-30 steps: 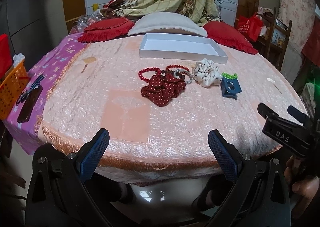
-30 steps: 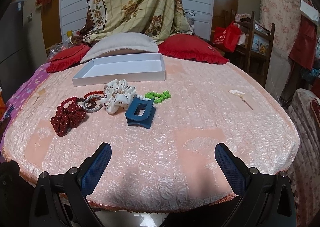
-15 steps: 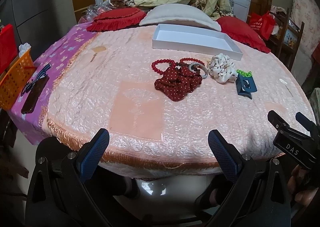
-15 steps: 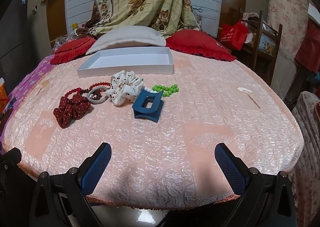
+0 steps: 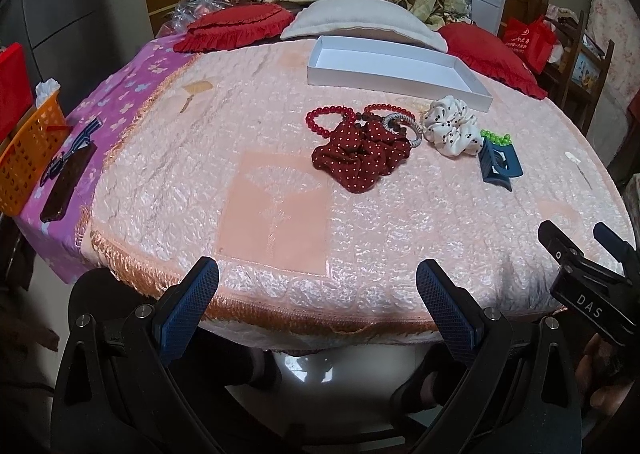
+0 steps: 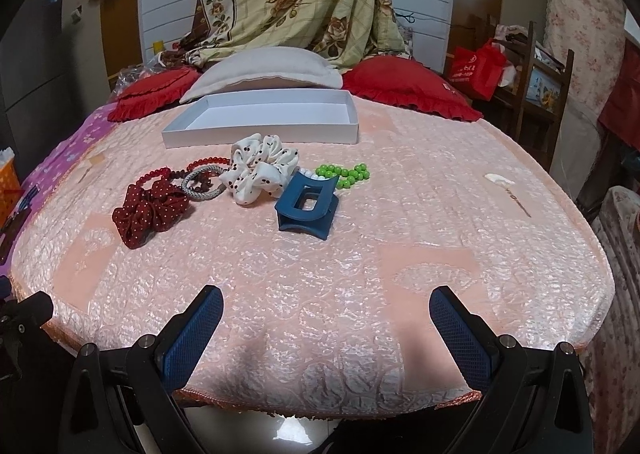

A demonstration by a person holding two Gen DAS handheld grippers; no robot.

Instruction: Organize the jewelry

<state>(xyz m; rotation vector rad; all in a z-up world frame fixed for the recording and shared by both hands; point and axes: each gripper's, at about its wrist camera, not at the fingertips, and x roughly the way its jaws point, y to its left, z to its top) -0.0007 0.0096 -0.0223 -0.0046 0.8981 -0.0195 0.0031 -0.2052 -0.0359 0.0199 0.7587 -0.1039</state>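
On the pink quilted bed lies a cluster: a dark red dotted scrunchie (image 5: pixel 362 160) (image 6: pixel 150 210), red bead bracelets (image 5: pixel 326 120) (image 6: pixel 154 175), a silver bangle (image 5: pixel 404 126) (image 6: pixel 202 186), a white dotted scrunchie (image 5: pixel 450 130) (image 6: pixel 260 170), green beads (image 5: pixel 496 137) (image 6: pixel 348 175) and a blue hair claw (image 5: pixel 498 166) (image 6: pixel 306 208). Behind them sits an empty white box (image 5: pixel 394 70) (image 6: pixel 260 120). My left gripper (image 5: pixel 318 298) is open at the bed's near edge. My right gripper (image 6: pixel 326 330) is open too, short of the claw, and its body shows in the left wrist view.
Red cushions (image 5: pixel 240 28) and a white pillow (image 6: pixel 264 68) line the far end. An orange basket (image 5: pixel 26 158) and a dark phone-like object (image 5: pixel 68 184) lie at the left on purple cloth. A wooden chair (image 6: pixel 540 82) with a red bag stands at the right.
Both grippers have moved forward toward the bed, so the jewelry cluster looks closer and larger. Both stayed open. Nothing on the bed has moved.
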